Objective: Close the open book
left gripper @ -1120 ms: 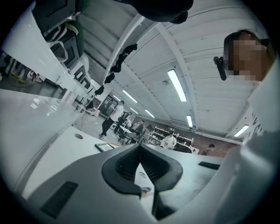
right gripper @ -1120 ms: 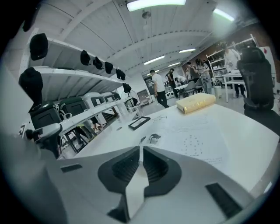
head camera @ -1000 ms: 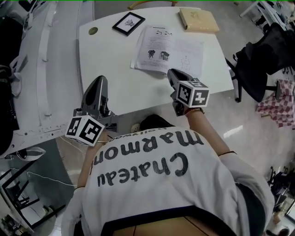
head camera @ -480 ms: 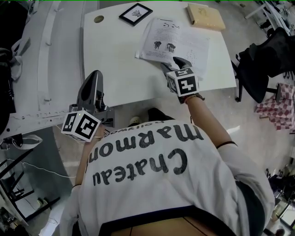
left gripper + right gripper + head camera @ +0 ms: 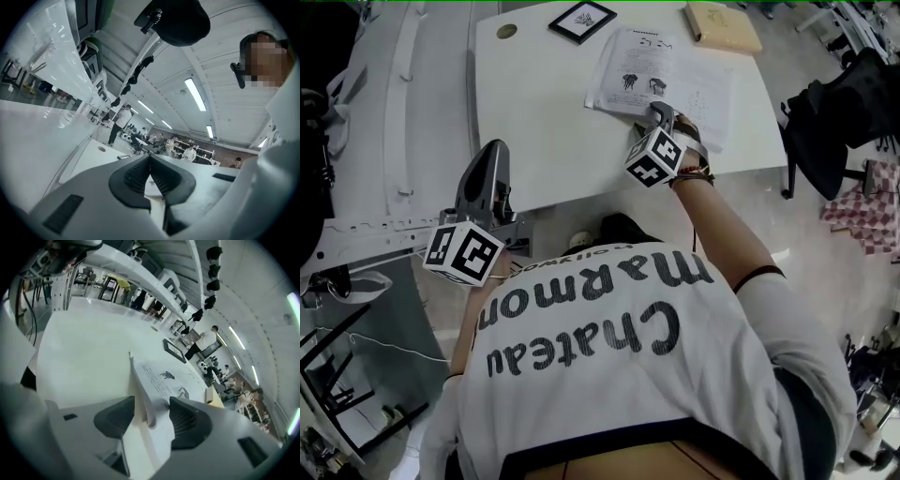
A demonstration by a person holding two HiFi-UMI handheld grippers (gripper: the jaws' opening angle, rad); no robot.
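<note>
A white worktop (image 5: 544,112) stands in a big bright room with long lights on the ceiling. The book (image 5: 661,75) lies open and flat near the far right part of the worktop, with small dark pictures on its page. A black frame (image 5: 581,19) lies near the far edge, to the left of the book and apart from it. The right hand-held gripper (image 5: 150,416) points down at the near edge of the book. Its jaws have just been opening and are now wide apart. The near edge of the book's pages stands up between them, and the pads are not pressing on it. The left hand-held gripper (image 5: 150,157) is well apart from the book, by the near left side of the worktop. It points out flat. Its jaws are closed together, tip to tip, and it has nothing in them. The person's white shirt fills the bottom of the head view.
</note>
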